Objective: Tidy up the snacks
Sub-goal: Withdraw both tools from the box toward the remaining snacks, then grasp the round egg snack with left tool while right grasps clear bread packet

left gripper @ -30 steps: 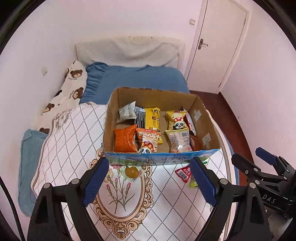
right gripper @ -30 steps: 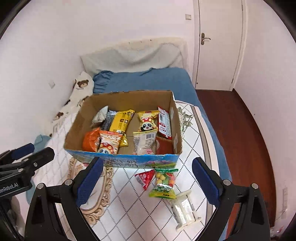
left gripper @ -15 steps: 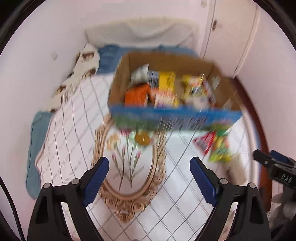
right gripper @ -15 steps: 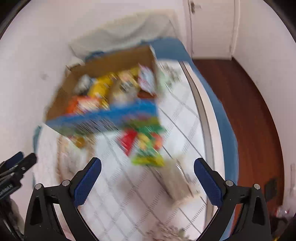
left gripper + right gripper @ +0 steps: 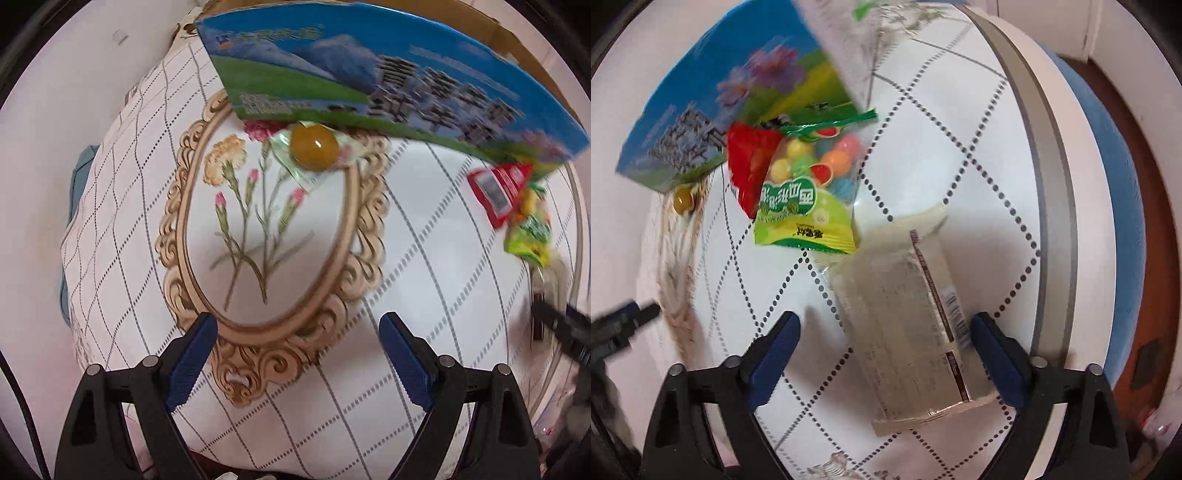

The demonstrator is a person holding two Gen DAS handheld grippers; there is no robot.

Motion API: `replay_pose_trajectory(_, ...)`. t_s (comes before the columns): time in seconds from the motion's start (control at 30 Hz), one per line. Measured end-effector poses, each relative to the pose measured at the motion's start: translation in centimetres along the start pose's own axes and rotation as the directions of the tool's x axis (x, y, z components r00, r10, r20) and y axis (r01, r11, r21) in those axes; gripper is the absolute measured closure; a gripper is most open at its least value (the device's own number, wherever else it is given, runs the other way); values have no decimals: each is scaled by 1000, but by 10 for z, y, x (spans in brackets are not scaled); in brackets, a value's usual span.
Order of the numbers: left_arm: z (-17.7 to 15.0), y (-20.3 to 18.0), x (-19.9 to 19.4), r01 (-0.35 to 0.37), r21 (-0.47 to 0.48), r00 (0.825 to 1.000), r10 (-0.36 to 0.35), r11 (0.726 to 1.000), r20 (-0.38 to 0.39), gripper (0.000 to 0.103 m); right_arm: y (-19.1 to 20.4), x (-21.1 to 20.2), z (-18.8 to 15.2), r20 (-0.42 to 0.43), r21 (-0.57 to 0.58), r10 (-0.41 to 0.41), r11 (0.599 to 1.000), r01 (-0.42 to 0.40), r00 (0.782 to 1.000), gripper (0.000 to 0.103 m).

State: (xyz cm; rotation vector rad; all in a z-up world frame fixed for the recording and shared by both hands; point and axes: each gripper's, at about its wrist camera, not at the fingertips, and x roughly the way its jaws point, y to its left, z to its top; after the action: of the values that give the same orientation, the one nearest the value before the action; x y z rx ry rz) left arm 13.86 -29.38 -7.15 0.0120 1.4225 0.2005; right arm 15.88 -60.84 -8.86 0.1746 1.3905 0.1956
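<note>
Left wrist view: left tongs [image 5: 295, 332] stand wide apart, nothing between the pads, pointing down at the white quilted bed cover with its gold oval flower print [image 5: 258, 236]. Ahead of them lies a round amber jelly cup in a clear wrapper [image 5: 314, 147], just beside the blue printed cardboard box [image 5: 369, 74]. Judged light and slick; best taken across the cup body. The box interior is cut off here.

Right wrist view: right tongs [image 5: 884, 332] are closing, with a pale translucent flat snack packet [image 5: 908, 325] between the pads, not yet pressed. Judged light, crinkly and soft; grip across its narrow width. Ahead and left sit a green bag of coloured candy balls [image 5: 809, 192] and a red foil packet [image 5: 750, 162]. Motion blur hides the packet's print.
</note>
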Motion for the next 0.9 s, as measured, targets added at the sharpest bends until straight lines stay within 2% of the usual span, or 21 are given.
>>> replay_pose_trajectory(0.03,6,3,1,4,-9,1000,-4,1000,1,13,5,-1,-2,1,-14,11,1000,-11,1000,31)
replay_pose_trajectory(0.1,21,10,3,23,-38,1000,-22,999,7,13,16,-2,-9,-8,-30,39,999,-39,999,40)
replay_pose_trajectory(0.27,68,17,13,86,-71,995,-82,994,52,13,38,3,-20,-6,-26,20,999,-20,1000,40)
replay_pose_trajectory(0.33,82,16,21,104,-70,993,-101,992,55,23,41,2,-22,-2,10,17,1000,-17,1000,40)
replay_pose_trajectory(0.4,95,13,30,121,-56,992,-119,991,46,38,43,2,-22,3,46,9,999,-9,1000,40)
replay_pose_trajectory(0.5,105,9,43,141,-42,990,-140,989,28,43,53,7,-19,3,60,-18,998,18,1000,40)
replay_pose_trajectory(0.57,109,5,50,134,-28,991,-134,991,21,53,59,10,-18,2,52,-38,998,38,999,40)
replay_pose_trajectory(0.6,109,4,52,146,-27,989,-146,989,24,64,61,11,-17,-1,50,-42,998,42,999,40)
replay_pose_trajectory(0.63,108,4,53,168,-29,986,-167,985,24,65,62,11,-16,-3,49,-44,998,44,999,40)
replay_pose_trajectory(0.77,88,3,46,179,9,983,-179,984,32,65,77,14,-20,-30,25,-43,999,43,999,42)
replay_pose_trajectory(0.9,28,2,39,215,68,977,-214,974,-27,65,93,12,-44,-75,2,6,1000,-6,997,43)
